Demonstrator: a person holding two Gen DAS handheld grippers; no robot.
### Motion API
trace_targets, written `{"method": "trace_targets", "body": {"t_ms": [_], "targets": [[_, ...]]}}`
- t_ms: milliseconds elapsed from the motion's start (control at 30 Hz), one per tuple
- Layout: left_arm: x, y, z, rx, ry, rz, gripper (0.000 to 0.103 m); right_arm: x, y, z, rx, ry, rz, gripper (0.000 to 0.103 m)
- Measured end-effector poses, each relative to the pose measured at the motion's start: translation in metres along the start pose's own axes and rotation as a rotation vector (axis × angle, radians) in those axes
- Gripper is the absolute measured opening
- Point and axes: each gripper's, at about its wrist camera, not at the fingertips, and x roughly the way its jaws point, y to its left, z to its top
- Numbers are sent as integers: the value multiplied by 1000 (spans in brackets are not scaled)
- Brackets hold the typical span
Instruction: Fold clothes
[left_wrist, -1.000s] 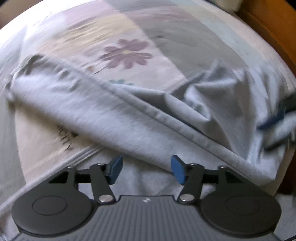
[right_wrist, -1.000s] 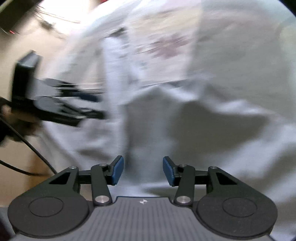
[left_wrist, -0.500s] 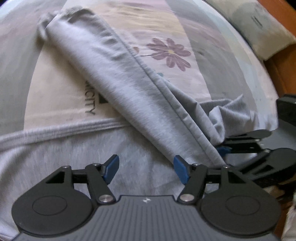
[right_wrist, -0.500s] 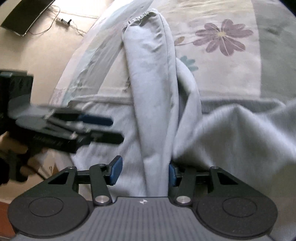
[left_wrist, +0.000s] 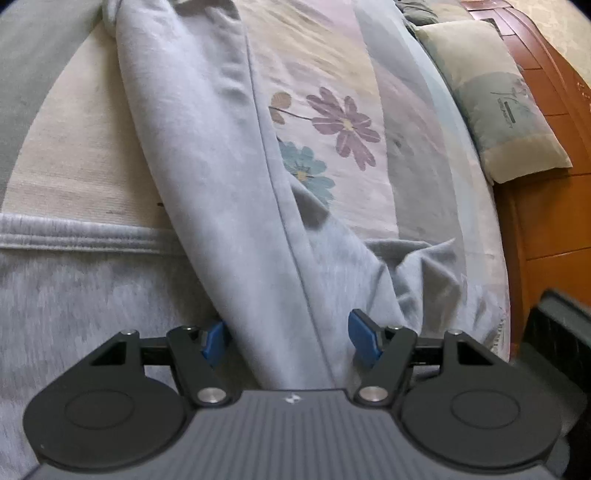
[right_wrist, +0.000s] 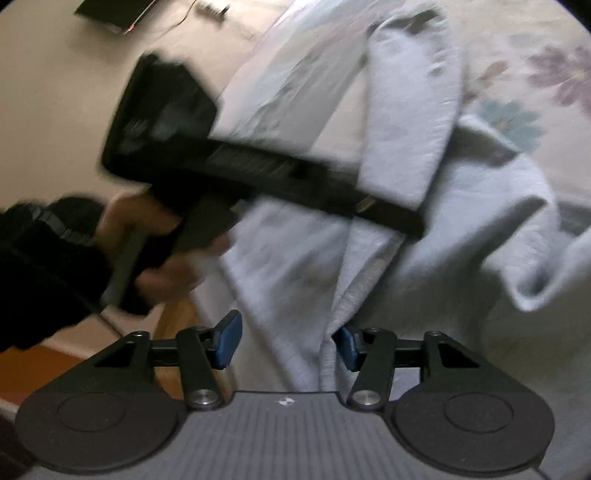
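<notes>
One grey garment (left_wrist: 221, 177), one pillow (left_wrist: 491, 103), two grippers, and (blurred) perhaps one hand (right_wrist: 147, 236).

Both jaws spread wide. Left gripper (left_wrist: 290, 338) and right gripper (right_wrist: 286, 341) each straddle cloth without clamping. Left hand (right_wrist: 147, 236) wraps its handle, dark sleeve (right_wrist: 40, 280) behind.

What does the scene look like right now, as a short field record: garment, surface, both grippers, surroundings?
garment: light grey sweatshirt, long sleeve stretched away from the camera
surface: floral-print bedsheet
left gripper: jaws open, sleeve fabric running between them
right gripper: jaws open, fabric edge between them
surroundings: beige pillow against orange wooden headboard
view quality: right wrist view blurred
</notes>
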Motion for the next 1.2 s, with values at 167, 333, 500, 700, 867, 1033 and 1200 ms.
{"method": "trace_targets", "body": {"t_ms": [167, 333, 500, 700, 867, 1033, 1200], "targets": [[4, 7, 6, -8, -17, -24, 67, 0, -3, -14, -4, 37, -68, 64], [5, 22, 15, -89, -75, -69, 67, -6, -18, -17, 60, 10, -100, 64], [10, 39, 22, -198, -119, -143, 64, -8, -27, -24, 81, -2, -131, 64], [-3, 32, 16, -168, -192, -163, 53, -6, -27, -33, 88, -2, -128, 64], [17, 55, 22, -292, -216, -168, 25, -1, -25, -40, 91, 3, -135, 64], [-8, 30, 21, -169, -259, -69, 3, -10, -25, -47, 100, -9, -147, 64], [-51, 0, 7, -42, -330, -10, 1, -21, -27, -60, 118, -12, -159, 64]]}}
